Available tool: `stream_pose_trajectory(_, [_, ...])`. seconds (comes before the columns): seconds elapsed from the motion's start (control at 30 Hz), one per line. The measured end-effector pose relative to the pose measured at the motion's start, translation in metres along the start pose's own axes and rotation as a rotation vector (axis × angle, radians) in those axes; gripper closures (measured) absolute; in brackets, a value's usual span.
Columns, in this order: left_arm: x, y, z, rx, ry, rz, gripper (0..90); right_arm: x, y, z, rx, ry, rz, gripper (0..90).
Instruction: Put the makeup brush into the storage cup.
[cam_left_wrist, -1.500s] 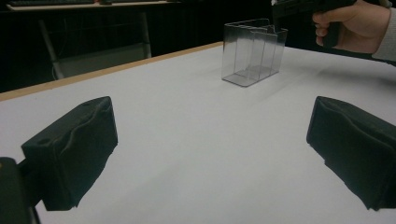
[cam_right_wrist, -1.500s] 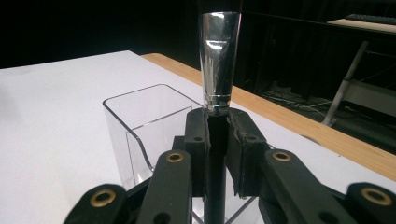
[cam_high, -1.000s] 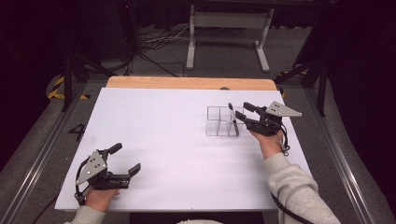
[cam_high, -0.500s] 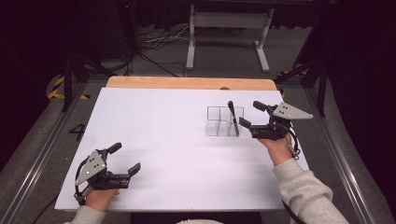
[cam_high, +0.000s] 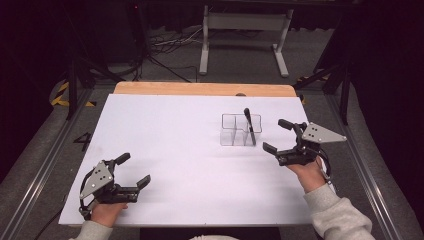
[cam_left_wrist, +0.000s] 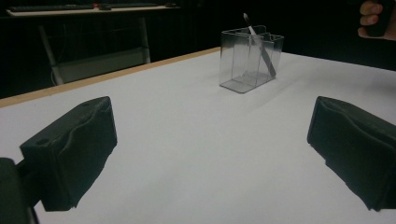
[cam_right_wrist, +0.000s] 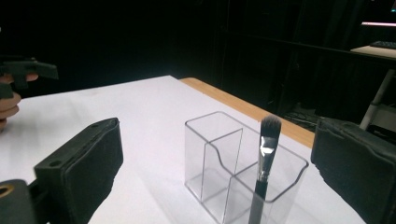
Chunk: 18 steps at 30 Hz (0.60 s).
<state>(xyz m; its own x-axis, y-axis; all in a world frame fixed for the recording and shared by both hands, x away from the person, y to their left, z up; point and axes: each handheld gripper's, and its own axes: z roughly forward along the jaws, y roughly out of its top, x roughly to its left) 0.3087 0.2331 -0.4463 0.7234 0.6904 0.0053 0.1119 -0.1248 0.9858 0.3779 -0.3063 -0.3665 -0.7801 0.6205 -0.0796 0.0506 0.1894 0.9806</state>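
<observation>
Right gripper (cam_high: 281, 136) drew back from holder (cam_high: 240, 130), jaws just opened, empty | brush (cam_high: 248, 126) stood tilted in holder's right compartment | left gripper (cam_high: 134, 170) open, near table (cam_high: 165, 130) corner

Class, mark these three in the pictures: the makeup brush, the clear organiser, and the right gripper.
makeup brush (cam_right_wrist: 270, 128), right gripper view, on its dark bristle head.
clear organiser (cam_right_wrist: 212, 154), right gripper view, on its front wall.
right gripper (cam_high: 279, 136), high view, midway between its open fingertips.
</observation>
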Motion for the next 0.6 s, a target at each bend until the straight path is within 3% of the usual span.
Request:
stream_pose_trajectory(0.47, [0.000, 0.000, 0.000, -0.001, -0.009, 0.002, 2.0, 0.017, -0.028, -0.012, -0.014, 0.020, -0.015, 2.5])
stream_pose_trajectory(0.6, [-0.001, 0.001, 0.000, -0.003, -0.010, -0.001, 2.0, 0.020, -0.038, -0.013, -0.033, 0.022, 0.004, 1.8])
